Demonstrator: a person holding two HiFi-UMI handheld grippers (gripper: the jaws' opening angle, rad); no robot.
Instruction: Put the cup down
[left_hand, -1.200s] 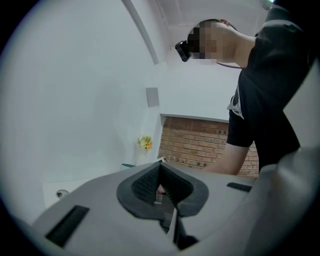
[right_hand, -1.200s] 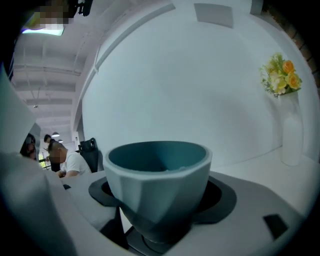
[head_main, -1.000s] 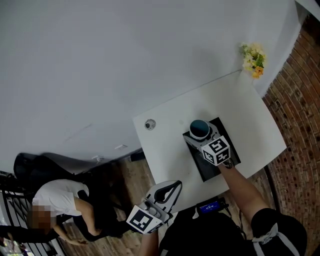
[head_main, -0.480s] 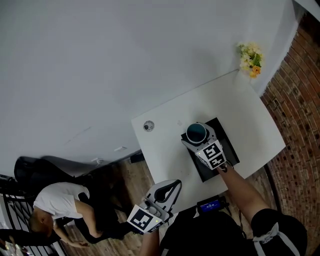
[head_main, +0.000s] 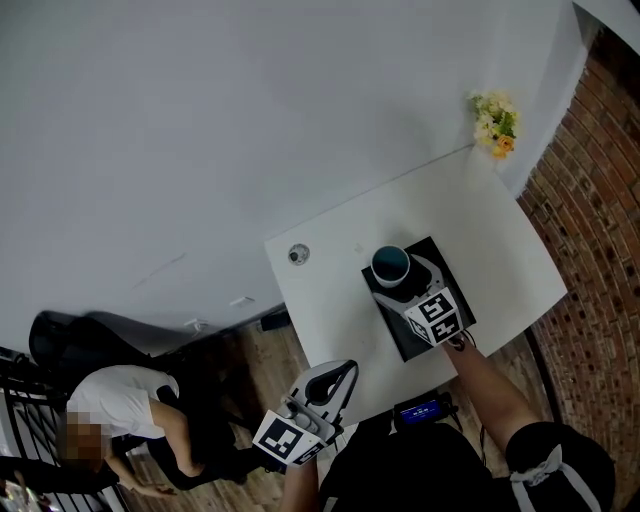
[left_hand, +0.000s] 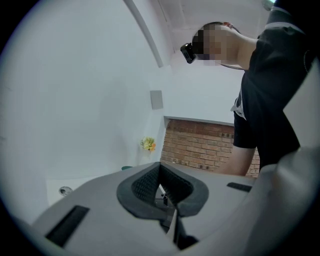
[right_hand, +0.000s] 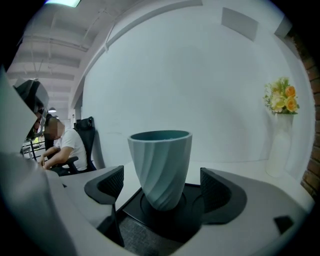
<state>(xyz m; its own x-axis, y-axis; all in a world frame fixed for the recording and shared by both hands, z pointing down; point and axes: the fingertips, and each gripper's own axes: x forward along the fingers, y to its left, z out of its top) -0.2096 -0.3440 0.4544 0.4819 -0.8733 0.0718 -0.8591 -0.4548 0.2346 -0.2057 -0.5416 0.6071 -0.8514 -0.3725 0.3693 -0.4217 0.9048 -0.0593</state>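
A black square mat (head_main: 402, 338) is laid on the white tabletop (head_main: 500, 250). Off the tabletop's near edge, the left gripper (left_hand: 161, 187) is held with its jaws closed on nothing. The right gripper's (right_hand: 162, 186) jaws have just been opened wide. Between them the teal ribbed cup (right_hand: 161, 165) is left standing upright on the mat, clear of both pads, so the set-down is judged done.

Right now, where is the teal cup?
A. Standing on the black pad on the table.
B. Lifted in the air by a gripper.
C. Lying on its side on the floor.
A: the cup stands upright on the pad, between the jaws of the right gripper, which have just been opening and stand clear of it.
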